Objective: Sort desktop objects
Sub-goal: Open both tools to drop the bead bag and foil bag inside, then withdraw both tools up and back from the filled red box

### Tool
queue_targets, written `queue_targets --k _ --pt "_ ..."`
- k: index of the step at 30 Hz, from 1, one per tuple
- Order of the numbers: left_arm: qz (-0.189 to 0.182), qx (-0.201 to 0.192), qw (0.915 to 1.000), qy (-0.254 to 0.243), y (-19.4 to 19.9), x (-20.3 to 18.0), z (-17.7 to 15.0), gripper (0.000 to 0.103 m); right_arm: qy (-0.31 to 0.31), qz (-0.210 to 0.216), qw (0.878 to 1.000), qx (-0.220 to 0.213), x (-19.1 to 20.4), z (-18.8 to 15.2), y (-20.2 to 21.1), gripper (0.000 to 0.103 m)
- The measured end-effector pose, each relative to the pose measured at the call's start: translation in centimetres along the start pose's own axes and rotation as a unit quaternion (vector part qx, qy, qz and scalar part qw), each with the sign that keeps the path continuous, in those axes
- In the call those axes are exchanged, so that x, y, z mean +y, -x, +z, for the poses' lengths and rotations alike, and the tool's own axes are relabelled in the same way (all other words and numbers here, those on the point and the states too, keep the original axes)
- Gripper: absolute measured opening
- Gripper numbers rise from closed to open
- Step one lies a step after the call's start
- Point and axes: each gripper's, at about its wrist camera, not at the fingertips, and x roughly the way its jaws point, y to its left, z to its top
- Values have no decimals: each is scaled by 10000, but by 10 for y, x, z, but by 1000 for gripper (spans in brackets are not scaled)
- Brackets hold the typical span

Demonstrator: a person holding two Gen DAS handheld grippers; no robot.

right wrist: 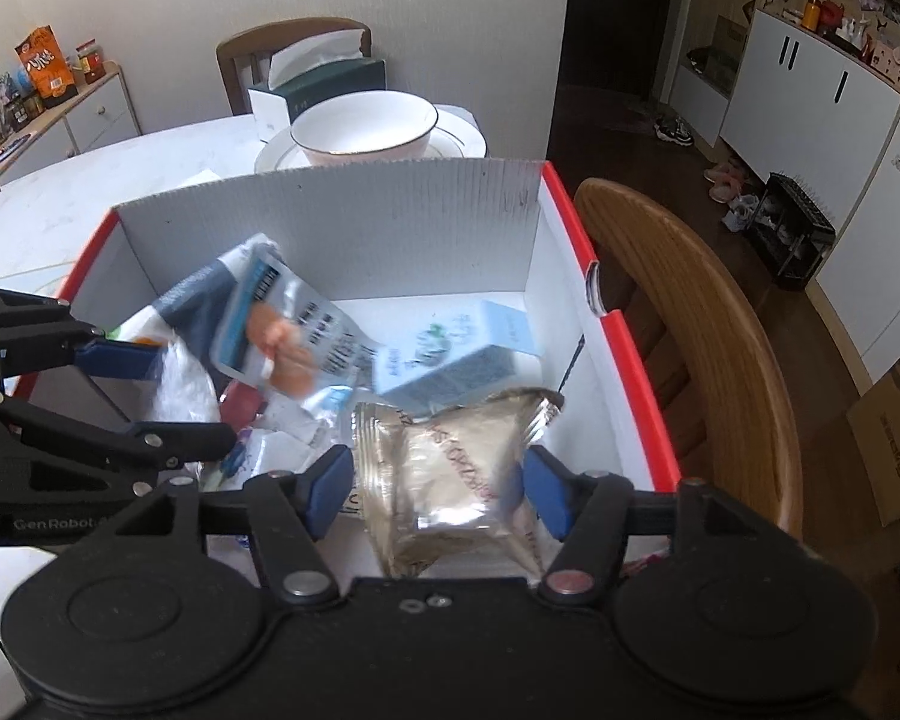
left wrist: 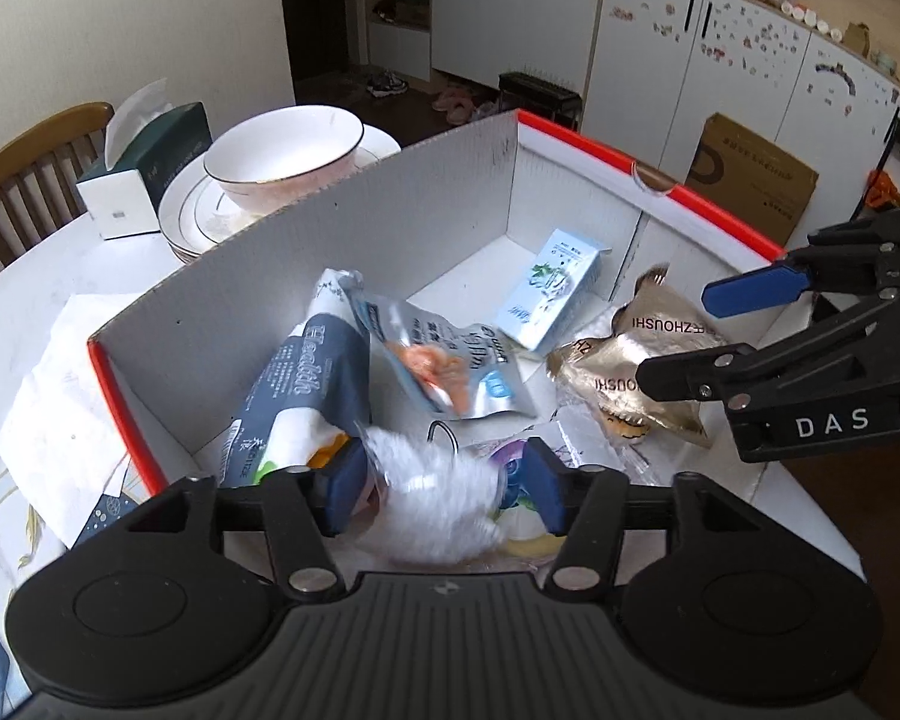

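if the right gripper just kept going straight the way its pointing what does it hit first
Most likely the gold snack packet, which already sits between the right gripper's open fingers inside the box. Beyond it lies the light blue carton, though depth is hard to judge.

Soft, even daylight fills both views, bright on the white table (left wrist: 60, 276) and the box (left wrist: 306, 240) walls, with no hard shadows. The doorway (right wrist: 618, 30) beyond stays dark. The foil pouch (right wrist: 294, 324) and gold packet (right wrist: 450, 468) carry mild glare. A white fluffy thing (left wrist: 432, 498) between the left gripper's (left wrist: 444, 489) fingers is smeared by motion blur. Fisheye bending curves the box edges and cabinets (left wrist: 690, 60), with black corners framing the right wrist view.
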Motion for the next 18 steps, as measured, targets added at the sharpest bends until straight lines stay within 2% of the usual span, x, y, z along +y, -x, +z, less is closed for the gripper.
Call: queue_targets --k 12,16,18 --pt "19 -399 9992 51 37 0 -5 63 6 191 9992 -365 14 -2 32 65" --pt "5 -690 9976 49 56 3 -9 64 28 211 9977 -651 24 -6 48 67" --pt "7 -819 9966 77 65 6 -11 68 -25 252 9970 -733 28 -9 55 67"
